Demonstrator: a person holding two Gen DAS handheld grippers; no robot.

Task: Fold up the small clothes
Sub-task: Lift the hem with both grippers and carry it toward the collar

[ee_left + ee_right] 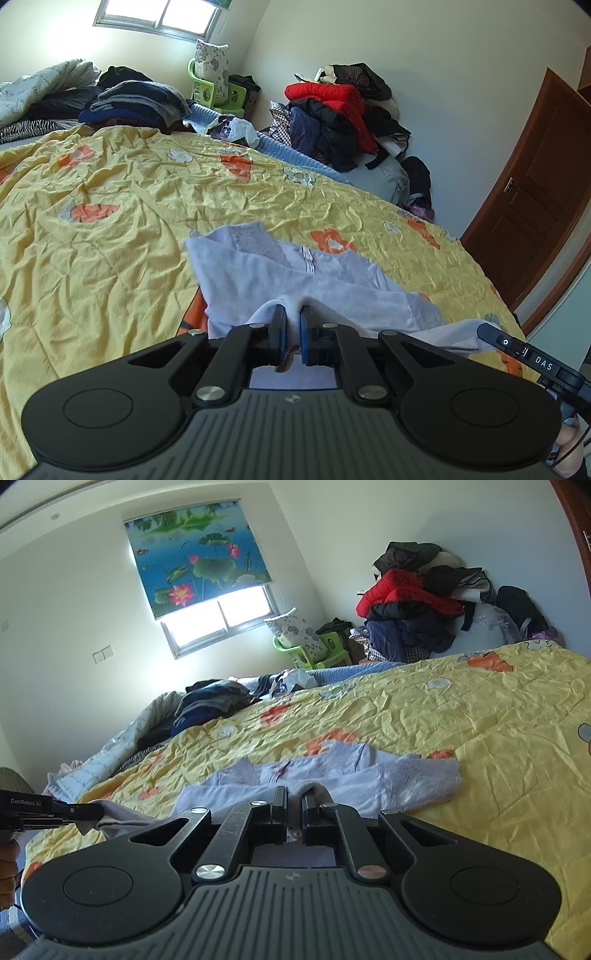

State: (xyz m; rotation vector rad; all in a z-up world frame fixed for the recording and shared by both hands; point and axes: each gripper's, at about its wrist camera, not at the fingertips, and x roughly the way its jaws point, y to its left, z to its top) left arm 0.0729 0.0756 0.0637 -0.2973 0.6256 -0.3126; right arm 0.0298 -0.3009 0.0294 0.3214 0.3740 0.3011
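so it's a small pale lavender top (pixel 258 266) with a little button placket, spread half-folded on the yellow bedspread, near edge bunched up and lifted

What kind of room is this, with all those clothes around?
Most likely a bedroom in a home. A big bed with a yellow flowered bedspread fills the room, folded clothes are stacked at its far side, and a window with a lotus-print roller blind sits in the wall.

Yellow-quilted bed (pixel 110 221) carries a lilac garment (pixel 258 269) and, seemingly, folded clothes (pixel 136 103).
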